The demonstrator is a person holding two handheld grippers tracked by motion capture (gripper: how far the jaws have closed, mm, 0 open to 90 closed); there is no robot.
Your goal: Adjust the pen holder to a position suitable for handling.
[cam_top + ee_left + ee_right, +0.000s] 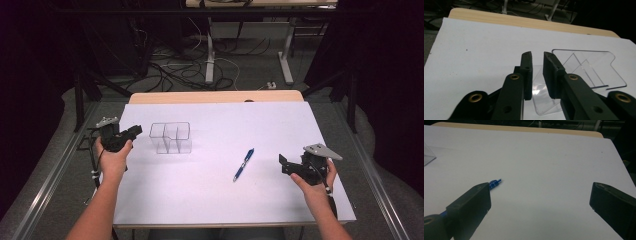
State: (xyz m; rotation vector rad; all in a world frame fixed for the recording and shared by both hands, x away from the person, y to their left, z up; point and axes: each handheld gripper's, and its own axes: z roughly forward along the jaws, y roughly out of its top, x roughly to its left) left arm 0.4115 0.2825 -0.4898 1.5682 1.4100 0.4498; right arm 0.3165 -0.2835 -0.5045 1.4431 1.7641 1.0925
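A clear plastic organiser [171, 137] with several compartments stands on the white table top [225, 195], left of centre. My left gripper [136, 131] is just left of it and points at it. In the left gripper view the organiser [586, 67] lies ahead and to the right of the left gripper [537, 56], whose jaws are a narrow gap apart with nothing between them. A blue pen [243, 164] lies right of centre. My right gripper [283, 165] is right of the pen, wide open and holding nothing. In the right gripper view the pen [495, 182] shows past the left jaw of the right gripper [540, 195].
A wooden table edge [215, 96] shows beyond the white sheet. Behind the table, cables and desk legs [210, 55] cover the floor. Metal rails [50, 175] run along both sides of the table.
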